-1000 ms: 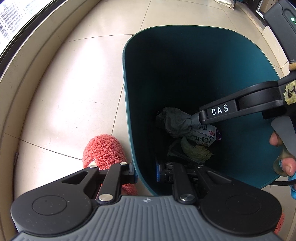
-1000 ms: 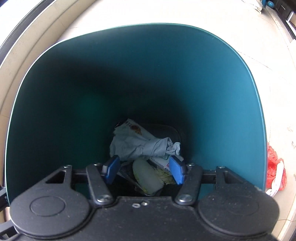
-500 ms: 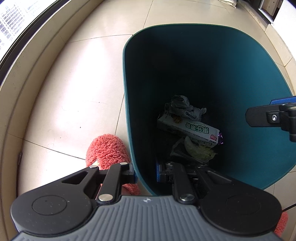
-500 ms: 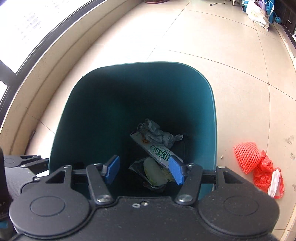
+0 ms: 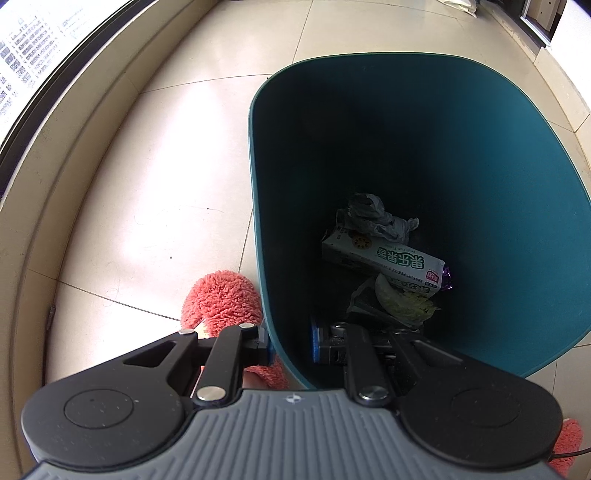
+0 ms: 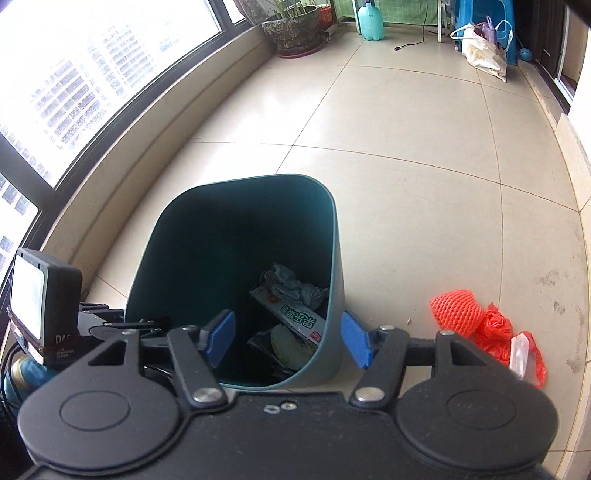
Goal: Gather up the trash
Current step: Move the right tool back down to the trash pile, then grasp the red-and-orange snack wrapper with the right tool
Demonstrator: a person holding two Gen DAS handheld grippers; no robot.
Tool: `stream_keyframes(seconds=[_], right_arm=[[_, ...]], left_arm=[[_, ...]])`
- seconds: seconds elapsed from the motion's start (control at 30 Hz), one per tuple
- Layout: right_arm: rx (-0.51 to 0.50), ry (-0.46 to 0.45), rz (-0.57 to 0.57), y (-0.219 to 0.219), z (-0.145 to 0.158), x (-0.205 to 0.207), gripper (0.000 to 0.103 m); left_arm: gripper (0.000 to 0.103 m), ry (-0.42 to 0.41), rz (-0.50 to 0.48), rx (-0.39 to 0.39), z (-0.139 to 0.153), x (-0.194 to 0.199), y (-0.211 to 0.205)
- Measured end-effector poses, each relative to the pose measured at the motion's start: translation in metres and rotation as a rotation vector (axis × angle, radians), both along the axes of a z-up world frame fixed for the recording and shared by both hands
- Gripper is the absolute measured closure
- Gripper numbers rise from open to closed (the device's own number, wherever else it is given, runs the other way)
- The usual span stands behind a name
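Bin [image 5: 461,122]: one, dark teal, open-topped, standing on the tiled floor; fills the centre and right of the left wrist view, sits lower centre in the right wrist view [image 6: 334,258].
Trash inside bin: four pieces counted at the bottom.
- Crumpled grey paper [image 5: 373,216]: one, uppermost in the heap, touching the box; also seen in the right view [image 6: 291,286].
- Snack box [image 5: 384,260]: one, white with green lettering, lying tilted across the heap.
- Pale green leaf [image 5: 404,306]: one, just below the box, partly under it.
- Dark wrapper [image 5: 360,301]: one, beneath the leaf; detail too dim to tell.
Trash on floor: lower right of the right wrist view, well apart from the bin.
- Orange foam net [image 6: 456,312]: one.
- Red plastic bag [image 6: 496,332]: one, touching the net, with a white item [image 6: 519,352] in it.
Left gripper [image 5: 290,345]: one; its two blue pads pinch the bin's near wall, one outside, one inside, at lower centre of the frame.
Right gripper [image 6: 290,341]: one; fingers spread wide, holding nothing, one blue pad over the bin's mouth, the other outside its right wall.
Pink fluffy slippers: two; one [image 5: 221,301] beside the bin at lower left, the other at the lower right edge.
Plant pot [image 6: 291,31]: one, top centre, by the window.
Bottle [image 6: 369,18]: one, pale turquoise, top centre.
White tote bag [image 6: 480,51]: one, upper right.
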State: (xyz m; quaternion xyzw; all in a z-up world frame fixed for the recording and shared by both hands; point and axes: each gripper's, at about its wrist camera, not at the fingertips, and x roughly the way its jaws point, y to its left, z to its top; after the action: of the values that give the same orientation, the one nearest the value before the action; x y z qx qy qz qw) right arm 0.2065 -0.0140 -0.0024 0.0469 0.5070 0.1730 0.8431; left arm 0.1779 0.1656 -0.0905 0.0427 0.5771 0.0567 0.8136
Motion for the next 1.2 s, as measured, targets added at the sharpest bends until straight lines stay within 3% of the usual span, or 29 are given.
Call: stream_keyframes(seconds=[0.27, 0.33, 0.43, 0.7, 0.87, 1.2], right_arm=[[-0.031, 0.026, -0.088, -0.059, -0.036, -0.013, 0.029], [-0.025, 0.062, -0.1, -0.07, -0.058, -0.012, 0.016], [-0.006, 0.138, -0.101, -0.084, -0.098, -0.012, 0.012], [-0.065, 0.306, -0.118, -0.092, -0.213, -0.018, 0.013], [-0.042, 0.355, -0.164, -0.1, -0.251, -0.018, 0.017], [-0.129, 0.426, -0.122, -0.101, -0.305, -0.018, 0.028]], left_arm=[[0.087, -0.004, 0.001, 0.026, -0.003, -0.002, -0.006], [0.087, -0.002, 0.003, 0.03, -0.004, -0.001, -0.008], [0.087, -0.002, 0.005, 0.03, -0.005, -0.001, -0.008], [0.087, 0.001, 0.005, 0.02, -0.005, -0.001, -0.006], [0.087, 0.002, -0.001, 0.012, -0.004, -0.001, -0.004], [0.087, 0.001, -0.012, 0.008, -0.004, 0.0, -0.003]])
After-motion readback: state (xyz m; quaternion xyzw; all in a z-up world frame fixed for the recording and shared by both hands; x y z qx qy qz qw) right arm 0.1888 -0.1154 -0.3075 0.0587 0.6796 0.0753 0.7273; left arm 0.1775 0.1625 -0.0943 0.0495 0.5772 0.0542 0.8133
